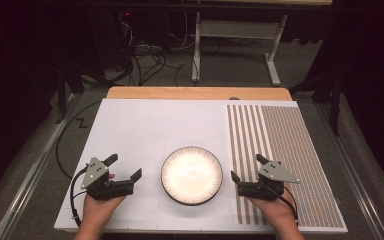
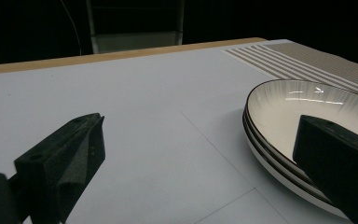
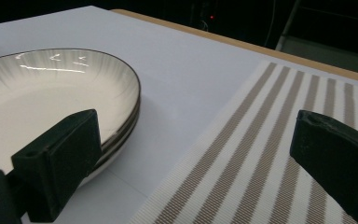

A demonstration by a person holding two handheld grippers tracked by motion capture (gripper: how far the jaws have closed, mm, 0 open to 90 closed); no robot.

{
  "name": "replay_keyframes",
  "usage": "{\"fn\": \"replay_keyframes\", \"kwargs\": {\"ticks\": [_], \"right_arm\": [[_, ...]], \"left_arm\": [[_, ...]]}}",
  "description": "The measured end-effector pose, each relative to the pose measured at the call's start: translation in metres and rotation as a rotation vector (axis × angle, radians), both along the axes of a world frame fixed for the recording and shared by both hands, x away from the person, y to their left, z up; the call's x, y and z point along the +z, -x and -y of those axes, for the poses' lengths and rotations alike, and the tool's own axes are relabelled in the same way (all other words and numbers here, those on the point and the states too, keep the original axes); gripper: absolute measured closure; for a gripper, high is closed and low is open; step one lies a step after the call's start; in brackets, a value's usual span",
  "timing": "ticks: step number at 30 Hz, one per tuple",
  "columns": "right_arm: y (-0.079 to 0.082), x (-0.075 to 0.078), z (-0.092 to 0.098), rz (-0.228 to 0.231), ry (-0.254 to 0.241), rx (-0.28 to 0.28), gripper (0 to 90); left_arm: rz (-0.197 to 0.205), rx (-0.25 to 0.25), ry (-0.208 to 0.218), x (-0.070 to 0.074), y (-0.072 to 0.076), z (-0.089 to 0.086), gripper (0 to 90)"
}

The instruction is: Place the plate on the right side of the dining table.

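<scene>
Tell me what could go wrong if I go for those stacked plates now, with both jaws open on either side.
1. The white dark-rimmed ceramic plates are stacked; in the left gripper view more than one rim shows, so a grab may lift just the top one.
2. The glossy rim could slip from the left hand-held gripper or right hand-held gripper.
3. The beige striped woven placemat may snag or shift under the right one.

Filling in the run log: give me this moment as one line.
left gripper: open, empty | right gripper: open, empty, over striped mat | stacked plates: between the grippers, untouched
</scene>
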State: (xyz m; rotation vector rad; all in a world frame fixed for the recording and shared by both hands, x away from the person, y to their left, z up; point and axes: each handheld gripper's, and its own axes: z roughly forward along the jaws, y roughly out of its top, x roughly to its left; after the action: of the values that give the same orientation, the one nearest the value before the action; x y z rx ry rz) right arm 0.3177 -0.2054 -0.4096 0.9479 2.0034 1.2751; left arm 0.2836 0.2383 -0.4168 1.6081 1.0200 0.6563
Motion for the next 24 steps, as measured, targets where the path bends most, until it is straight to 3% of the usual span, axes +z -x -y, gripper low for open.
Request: {"fn": "replay_keyframes", "kwargs": {"ticks": [12,24], "right_arm": [[-0.01,0.011,-0.038,-0.015,0.014,0.069,4.8],[-0.033,0.028,-0.055,-0.036,0.034,0.097,13.7]], "left_arm": [[0.009,-0.011,-0.001,0.0,0.0,0.002,2.5],[0.012,-0.028,-0.002,0.001,0.002,0.005,1.9]]}}
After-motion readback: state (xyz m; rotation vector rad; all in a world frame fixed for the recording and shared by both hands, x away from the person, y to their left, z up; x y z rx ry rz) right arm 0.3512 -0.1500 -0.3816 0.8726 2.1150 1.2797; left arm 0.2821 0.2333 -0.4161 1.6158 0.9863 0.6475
